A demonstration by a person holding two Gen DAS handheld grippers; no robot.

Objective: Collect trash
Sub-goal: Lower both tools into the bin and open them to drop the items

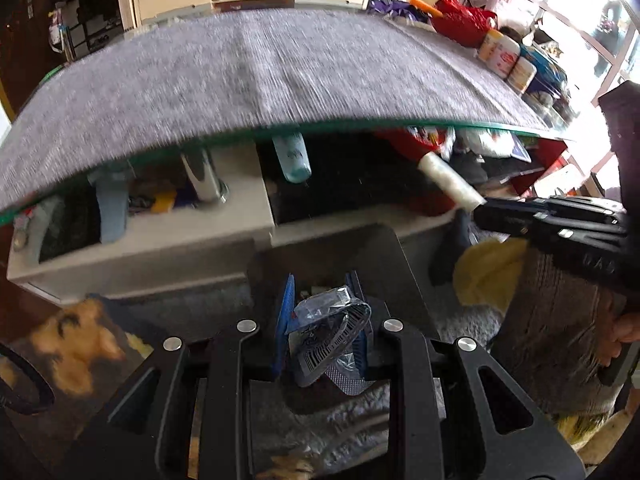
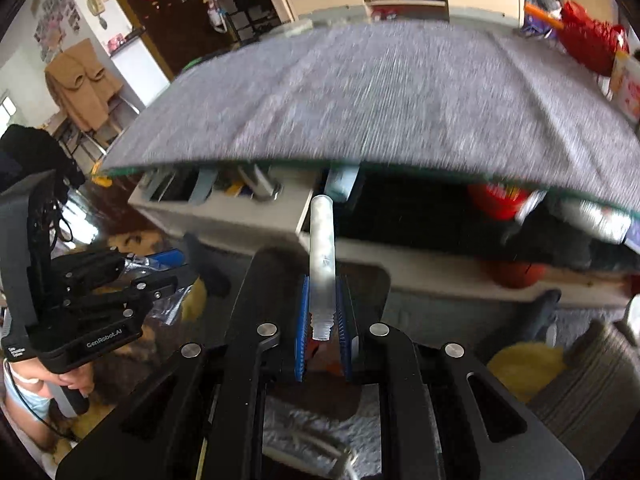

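Cluttered room, grey-topped bench bare in front: both grippers carry trash below its near edge.
Left gripper clamps crumpled wrappers; right gripper pinches a tube by its threaded end, so it could pivot and slip; loose wrappers may shed.

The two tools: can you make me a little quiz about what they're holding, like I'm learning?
1. True or false: the right tool is shut on a clear plastic tube.
2. What does the left tool hold? A) a red bag B) a crumpled clear wrapper C) nothing
3. Fill in: the table is covered by a ____ mat.

Key:
1. True; the tube sticks forward between its blue pads.
2. B; the crumpled clear wrapper sits between its pads.
3. Grey.
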